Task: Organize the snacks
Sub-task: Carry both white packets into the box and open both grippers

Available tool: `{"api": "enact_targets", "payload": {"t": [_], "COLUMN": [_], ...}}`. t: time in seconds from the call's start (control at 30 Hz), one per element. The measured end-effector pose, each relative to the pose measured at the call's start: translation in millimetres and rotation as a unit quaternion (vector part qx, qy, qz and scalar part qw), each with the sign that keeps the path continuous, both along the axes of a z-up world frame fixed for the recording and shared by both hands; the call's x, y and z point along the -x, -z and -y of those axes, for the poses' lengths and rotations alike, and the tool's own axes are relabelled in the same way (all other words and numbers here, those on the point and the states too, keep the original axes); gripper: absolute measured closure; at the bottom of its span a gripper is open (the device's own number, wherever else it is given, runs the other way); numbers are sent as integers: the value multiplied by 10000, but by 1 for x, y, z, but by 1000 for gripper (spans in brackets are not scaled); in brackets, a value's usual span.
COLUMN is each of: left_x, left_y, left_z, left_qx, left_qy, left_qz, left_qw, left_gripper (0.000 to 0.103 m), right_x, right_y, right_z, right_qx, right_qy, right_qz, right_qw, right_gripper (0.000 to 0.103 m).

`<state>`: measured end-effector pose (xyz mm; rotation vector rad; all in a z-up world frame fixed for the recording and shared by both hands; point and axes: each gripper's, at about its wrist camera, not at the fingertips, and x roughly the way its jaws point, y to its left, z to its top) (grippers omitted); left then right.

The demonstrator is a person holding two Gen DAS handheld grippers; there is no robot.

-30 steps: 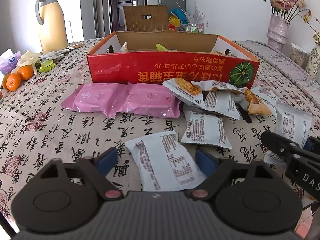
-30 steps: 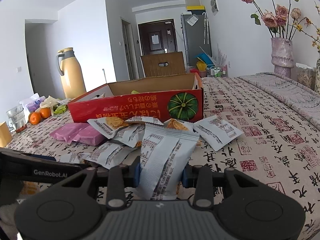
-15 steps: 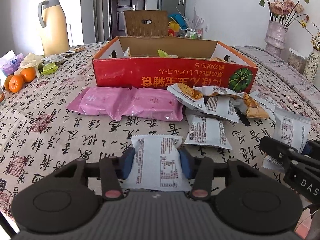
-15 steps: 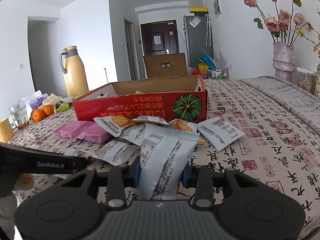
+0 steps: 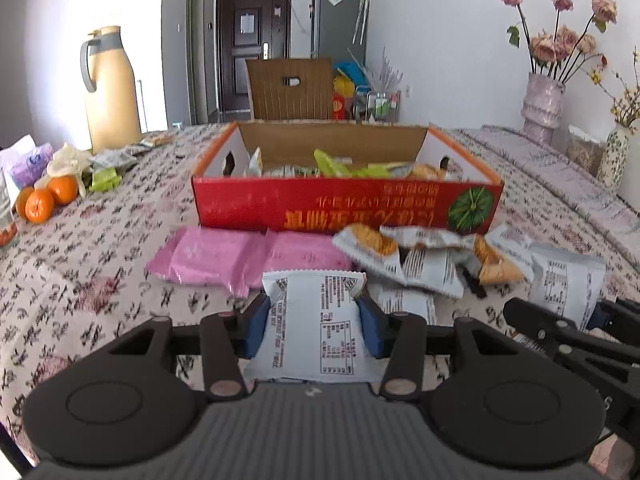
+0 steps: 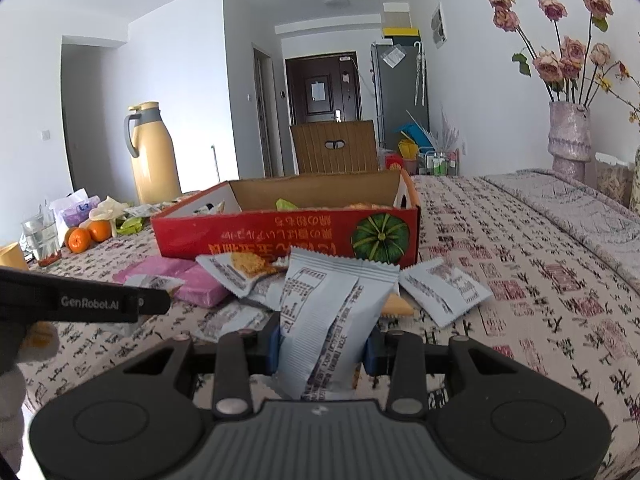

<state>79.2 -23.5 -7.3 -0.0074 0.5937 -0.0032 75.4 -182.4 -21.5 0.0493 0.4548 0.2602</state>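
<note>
Both sets of jaws are loaded: the left gripper (image 5: 316, 326) is clamped on a white snack packet (image 5: 314, 320), label side up, low in the centre of its frame and lifted clear of the table (image 5: 92, 264), while the right gripper (image 6: 322, 346) pinches a grey-white packet (image 6: 328, 320) that stands upright between its blue pads, bottom centre of its own view. Just beyond the left packet, two pink packets (image 5: 240, 256) lie side by side in mid-frame, and to their right sits a loose heap of white packets (image 5: 424, 256), some showing orange biscuit pictures, all resting against the front of the red cardboard box (image 5: 344, 210). That box, centre frame, is the likely home for everything, and it already holds a few items, green wrappers and some pale ones visible over its front wall. So the job looks partly done: some snacks boxed, two in hand, the pink pair and the heap waiting on the table. Off in the left of the frame, oranges (image 5: 48, 198) and a tan thermos jug (image 5: 112, 88) stand well apart from the action.
</note>
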Motion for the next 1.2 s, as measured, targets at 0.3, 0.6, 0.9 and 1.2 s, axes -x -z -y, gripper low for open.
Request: {"api": "enact_targets", "payload": {"t": [0.3, 0.6, 0.9, 1.2], "left_x": [-18, -50, -92, -143], "left_y": [-27, -48, -67, -78], "left_z": [-1, -5, -10, -10], "left_qx": [78, 171, 207, 142], "left_qy": [-16, -125, -180, -269], "left_qz": [402, 698, 960, 1013], "left_qw": [9992, 9973, 9950, 9944], "left_gripper": [54, 54, 54, 54], "right_x": [-23, -61, -108, -164], "right_y": [-18, -36, -57, -69], "right_z": [-5, -8, -20, -30], "right_qx": [-29, -110, -45, 106], "right_qy": [0, 19, 41, 91], "right_qz": [289, 487, 749, 859], "right_qw": [9996, 9988, 9972, 9962], "right_gripper": [66, 66, 66, 66]}}
